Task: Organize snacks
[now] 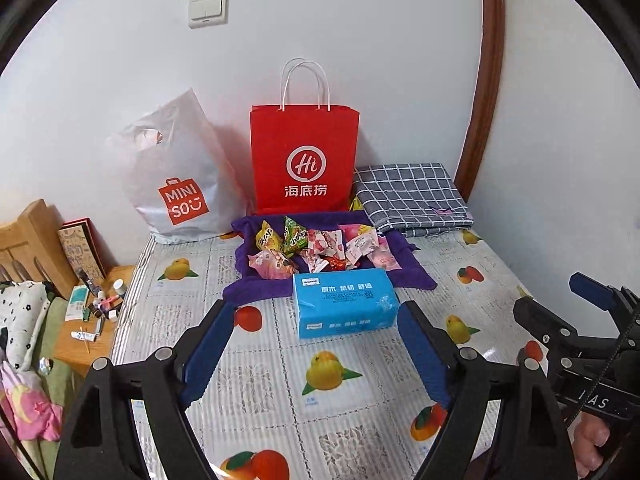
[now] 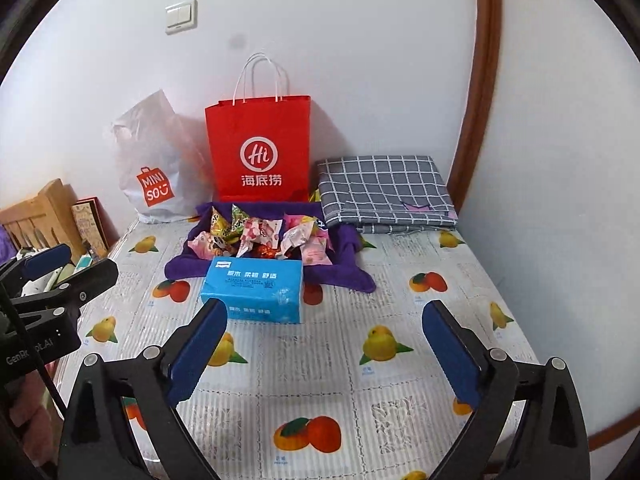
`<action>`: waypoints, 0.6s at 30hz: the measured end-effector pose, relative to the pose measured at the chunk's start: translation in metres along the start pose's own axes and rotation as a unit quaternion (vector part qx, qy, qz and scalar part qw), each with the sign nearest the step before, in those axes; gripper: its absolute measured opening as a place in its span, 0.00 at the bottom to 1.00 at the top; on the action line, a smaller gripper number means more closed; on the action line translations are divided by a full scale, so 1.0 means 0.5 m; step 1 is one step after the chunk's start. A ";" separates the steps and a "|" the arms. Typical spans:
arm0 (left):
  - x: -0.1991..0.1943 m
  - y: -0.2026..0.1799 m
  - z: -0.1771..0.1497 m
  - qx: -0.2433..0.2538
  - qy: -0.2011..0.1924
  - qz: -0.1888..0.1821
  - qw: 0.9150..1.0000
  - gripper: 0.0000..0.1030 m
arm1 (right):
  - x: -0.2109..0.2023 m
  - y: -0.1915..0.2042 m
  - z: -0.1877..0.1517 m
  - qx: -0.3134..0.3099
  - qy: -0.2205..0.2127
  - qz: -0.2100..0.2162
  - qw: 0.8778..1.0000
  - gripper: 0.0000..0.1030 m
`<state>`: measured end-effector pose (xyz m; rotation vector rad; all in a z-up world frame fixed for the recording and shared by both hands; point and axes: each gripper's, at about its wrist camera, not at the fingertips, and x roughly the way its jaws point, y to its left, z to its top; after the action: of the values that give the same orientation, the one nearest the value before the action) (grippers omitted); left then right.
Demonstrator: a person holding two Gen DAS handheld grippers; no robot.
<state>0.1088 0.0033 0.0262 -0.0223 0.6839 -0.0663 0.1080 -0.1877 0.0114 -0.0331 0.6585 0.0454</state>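
Observation:
Several wrapped snacks (image 1: 316,250) lie piled on a purple cloth (image 1: 248,290) on the fruit-print table; the pile also shows in the right wrist view (image 2: 264,238). A blue tissue pack (image 1: 344,302) lies just in front of the pile, also in the right wrist view (image 2: 254,290). A red paper bag (image 1: 304,160) stands upright behind the snacks against the wall, seen too in the right wrist view (image 2: 260,152). My left gripper (image 1: 316,312) is open and empty, short of the tissue pack. My right gripper (image 2: 326,312) is open and empty, to the right of the left one.
A white Miniso plastic bag (image 1: 176,184) stands left of the red bag. A folded grey checked cloth (image 1: 412,200) lies at the back right. A low wooden side table (image 1: 92,320) with small bottles and tubes is left of the table. A wooden door frame (image 1: 484,80) runs up the right.

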 end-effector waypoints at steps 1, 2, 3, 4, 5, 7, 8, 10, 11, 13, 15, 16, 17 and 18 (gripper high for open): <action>-0.004 0.000 -0.002 0.000 -0.001 0.000 1.000 0.80 | -0.004 -0.001 -0.003 0.001 -0.001 0.002 1.000 0.95; -0.007 -0.001 -0.004 -0.001 -0.001 0.001 1.000 0.80 | -0.009 -0.002 -0.005 0.003 -0.001 0.002 1.000 0.94; -0.010 -0.002 -0.005 -0.001 -0.002 0.001 1.000 0.80 | -0.011 -0.003 -0.007 0.004 -0.002 0.002 1.000 0.94; -0.013 -0.003 -0.007 -0.001 -0.002 0.001 1.000 0.80 | -0.015 -0.004 -0.009 0.005 -0.003 0.002 1.000 0.94; -0.016 -0.004 -0.008 0.000 -0.003 0.001 1.000 0.80 | -0.019 -0.004 -0.011 0.005 -0.004 0.002 1.000 0.94; -0.021 -0.006 -0.013 0.000 -0.004 0.002 1.000 0.80 | -0.025 -0.004 -0.014 0.005 -0.007 0.002 1.000 0.94; -0.024 -0.007 -0.014 0.001 -0.005 0.002 1.000 0.80 | -0.030 -0.004 -0.016 0.005 -0.008 0.001 1.000 0.94; -0.029 -0.008 -0.016 0.001 -0.007 0.004 1.000 0.80 | -0.036 -0.005 -0.018 0.006 -0.010 0.002 1.000 0.94; -0.031 -0.008 -0.017 0.001 -0.008 0.006 1.000 0.80 | -0.039 -0.006 -0.020 0.008 -0.011 0.002 1.000 0.94; -0.034 -0.008 -0.018 0.000 -0.009 0.006 1.000 0.80 | -0.044 -0.007 -0.023 0.009 -0.012 0.000 1.000 0.94; -0.037 -0.008 -0.019 -0.001 -0.010 0.006 1.000 0.80 | -0.049 -0.007 -0.026 0.010 -0.013 -0.001 1.000 0.94; -0.039 -0.008 -0.020 -0.001 -0.010 0.006 1.000 0.80 | -0.051 -0.007 -0.026 0.010 -0.014 -0.001 1.000 0.94; -0.039 -0.008 -0.021 -0.001 -0.010 0.006 1.000 0.80 | -0.052 -0.007 -0.027 0.010 -0.014 -0.001 1.000 0.94; -0.040 -0.009 -0.021 -0.001 -0.010 0.006 1.000 0.80 | -0.053 -0.008 -0.027 0.011 -0.015 -0.001 1.000 0.94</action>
<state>0.0866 0.0003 0.0307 -0.0208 0.6639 -0.0538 0.0789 -0.1931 0.0171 -0.0128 0.6289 0.0366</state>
